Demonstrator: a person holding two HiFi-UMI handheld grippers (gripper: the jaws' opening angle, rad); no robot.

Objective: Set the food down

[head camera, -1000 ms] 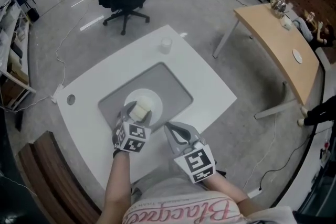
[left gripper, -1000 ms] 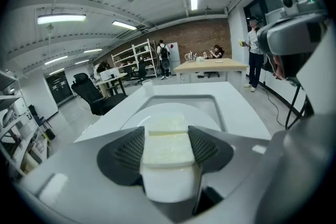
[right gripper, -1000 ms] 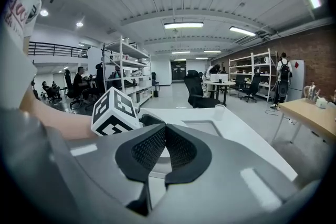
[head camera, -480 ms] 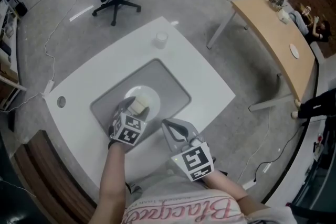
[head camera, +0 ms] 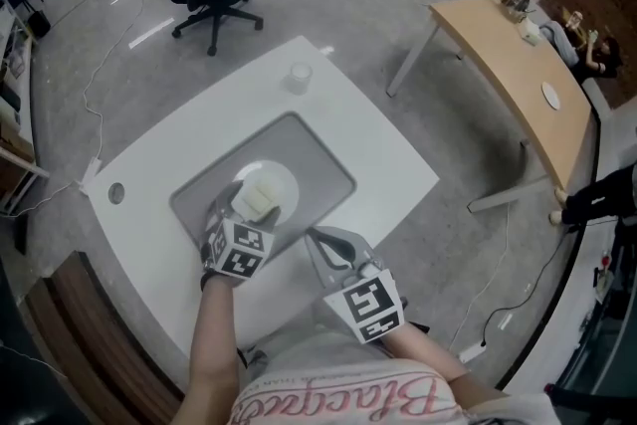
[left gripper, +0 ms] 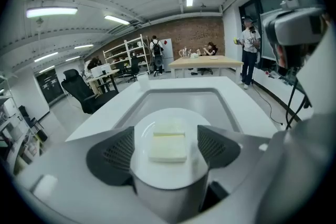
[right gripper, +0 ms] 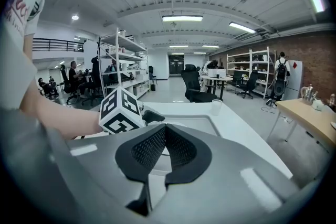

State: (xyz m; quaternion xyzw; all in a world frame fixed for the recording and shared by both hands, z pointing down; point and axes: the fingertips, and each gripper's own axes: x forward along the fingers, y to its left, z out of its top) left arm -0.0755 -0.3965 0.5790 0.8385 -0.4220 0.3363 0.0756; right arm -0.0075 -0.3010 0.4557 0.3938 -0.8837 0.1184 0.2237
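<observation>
1. The left gripper [left gripper: 166,136] is opening its jaws. The dark, mesh-textured pads stand on either side of the food [left gripper: 168,147] with a gap on each side, so nothing presses on it.
2. The food is a pale cream, rectangular block with a matte top. It lies flat in the middle of a smooth, round white plate [left gripper: 173,113].
3. Only the left gripper view shows those gaps. In the head view the left gripper [head camera: 244,209] reaches over the near edge of the plate [head camera: 284,182], and its marker cube covers much of the jaws.
4. The right gripper [right gripper: 165,131] has its two black ribbed pads pressed together, with nothing between them. The head view places the right gripper [head camera: 317,239] near the person, apart from the plate.
5. The plate sits in a matte grey tray [head camera: 323,169], a rectangle with rounded corners set in the glossy white surface [head camera: 388,149].
6. A small translucent cup [head camera: 299,75] stands near the far edge of the surface. The right gripper view shows the cup [right gripper: 216,107] upright, beyond the tray.
</observation>
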